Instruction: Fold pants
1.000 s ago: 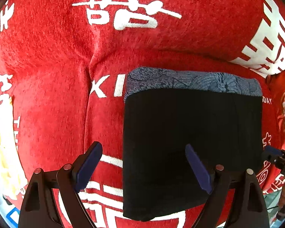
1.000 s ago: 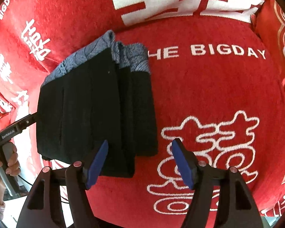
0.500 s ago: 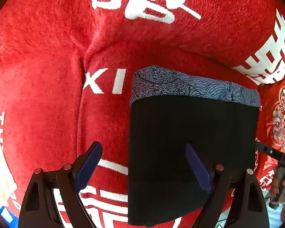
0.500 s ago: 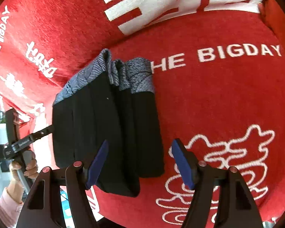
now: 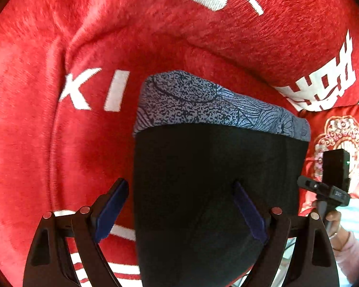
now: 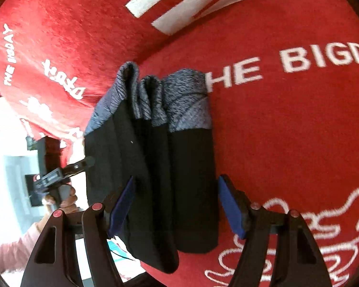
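The pants are black with a blue-grey patterned waistband. They lie folded into a compact stack on a red blanket. My left gripper is open and empty, hovering over the stack's near left part. In the right wrist view the stack shows several layers, waistband at the far end. My right gripper is open and empty, its jaws spread on either side of the stack's near end. Each gripper shows in the other's view, at the stack's far side.
The red blanket with white lettering covers a soft seat and its backrest. A red embroidered cushion lies at the right. The seat's front edge and a pale floor are near the stack.
Both grippers have moved closer to the folded pants and stayed open. The right gripper's jaws now straddle the stack's near end. The pants have not moved.
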Demonstrator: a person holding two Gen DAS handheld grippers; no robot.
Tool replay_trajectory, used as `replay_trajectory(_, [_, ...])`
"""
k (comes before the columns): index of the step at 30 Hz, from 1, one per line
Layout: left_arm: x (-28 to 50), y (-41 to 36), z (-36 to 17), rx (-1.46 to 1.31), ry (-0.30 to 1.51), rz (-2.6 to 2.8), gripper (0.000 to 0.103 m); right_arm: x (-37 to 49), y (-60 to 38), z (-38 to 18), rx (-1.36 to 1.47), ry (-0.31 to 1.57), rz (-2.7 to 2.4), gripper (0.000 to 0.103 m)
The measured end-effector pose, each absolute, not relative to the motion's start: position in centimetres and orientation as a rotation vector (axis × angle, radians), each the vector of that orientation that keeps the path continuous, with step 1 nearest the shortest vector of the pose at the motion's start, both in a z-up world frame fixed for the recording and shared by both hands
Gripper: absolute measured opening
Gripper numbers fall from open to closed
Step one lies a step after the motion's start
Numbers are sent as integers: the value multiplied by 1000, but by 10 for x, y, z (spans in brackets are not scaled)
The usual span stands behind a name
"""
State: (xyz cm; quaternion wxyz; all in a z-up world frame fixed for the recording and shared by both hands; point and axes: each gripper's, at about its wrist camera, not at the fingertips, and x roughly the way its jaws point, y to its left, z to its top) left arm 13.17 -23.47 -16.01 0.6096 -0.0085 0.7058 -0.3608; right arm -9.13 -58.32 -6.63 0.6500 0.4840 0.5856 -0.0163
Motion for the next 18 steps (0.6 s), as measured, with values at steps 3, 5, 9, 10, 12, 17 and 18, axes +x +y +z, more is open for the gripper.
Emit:
replay_trajectory(3, [130,-238,-165,-9,1621,-833,100,-84,-582,-72,1098,1330,12,76])
replay_trajectory(5, [128,-243,-168,-21,1630,-850,100,-81,-582,-76,1096,1331,42,76])
replay_trajectory(9, [125,-251,-171,-4,1623,-857,102,-77,-582,-83,1124,1320,82,76])
replay_trajectory(10, [123,-255,-170,7,1613,-857,102,-79,-585,-83,1132,1316,89,76])
replay_trajectory(12, [119,-260,-167,33,1588,-842,102,-78,-587,-87,1157,1311,93,76])
replay_trajectory(17, [110,-263,-148,59,1524,-829,79,-71,-587,-84,1192,1349,45,59])
replay_trajectory(18, [108,-263,-142,64,1512,-828,72,-72,-588,-82,1202,1348,43,53])
